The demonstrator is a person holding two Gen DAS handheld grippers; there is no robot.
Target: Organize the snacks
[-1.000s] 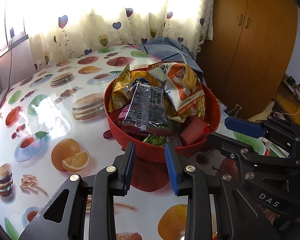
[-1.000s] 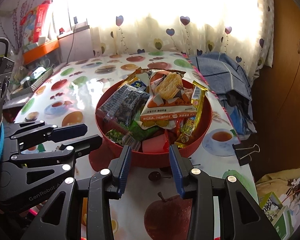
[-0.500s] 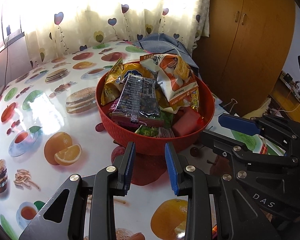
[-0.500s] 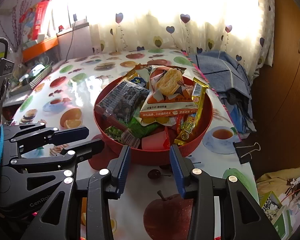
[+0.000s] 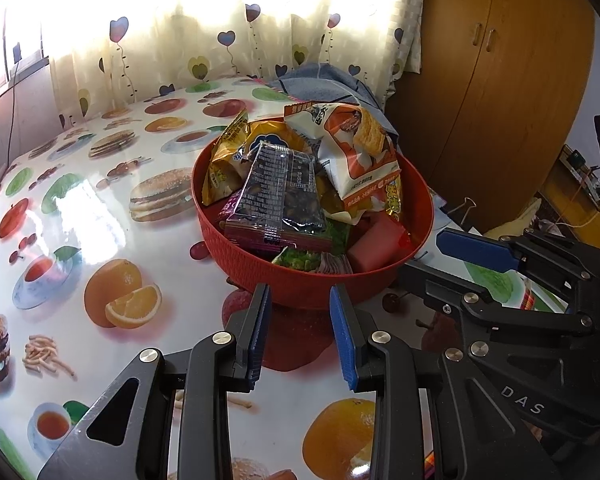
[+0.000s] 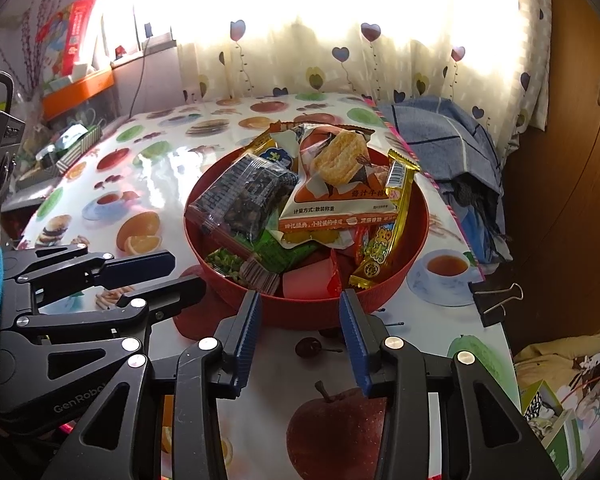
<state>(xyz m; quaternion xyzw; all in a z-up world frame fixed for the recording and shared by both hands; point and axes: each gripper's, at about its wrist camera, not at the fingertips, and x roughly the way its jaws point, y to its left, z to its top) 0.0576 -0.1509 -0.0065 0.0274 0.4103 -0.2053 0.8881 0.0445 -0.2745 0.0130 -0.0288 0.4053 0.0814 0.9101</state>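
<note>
A red round basket [image 5: 260, 268] [image 6: 418, 224] sits on the table, piled with snack packets: a dark clear packet [image 5: 278, 196] [image 6: 244, 200], a white-orange cracker bag [image 5: 356, 152] [image 6: 332, 184], a yellow bag [image 5: 224, 160], a yellow candy bar [image 6: 388, 232], a pink block [image 5: 374, 242] and green packets [image 6: 276, 252]. My left gripper [image 5: 300, 300] is open and empty just in front of the basket's near wall. My right gripper [image 6: 300, 300] is open and empty, also just short of the basket. Each gripper shows beside the other in the other view.
The table wears a glossy fruit-and-burger print cloth [image 5: 80, 216]. A blue blanket [image 6: 448, 140] lies at the far right corner. A black binder clip [image 6: 496, 300] sits at the right edge. A wooden wardrobe [image 5: 492, 92] stands to the right. Clutter [image 6: 60, 148] lies at the table's far left.
Both grippers have drawn back slightly from the basket and risen a little; the basket looks a bit farther off. Jaws stay open; nothing was grasped.
</note>
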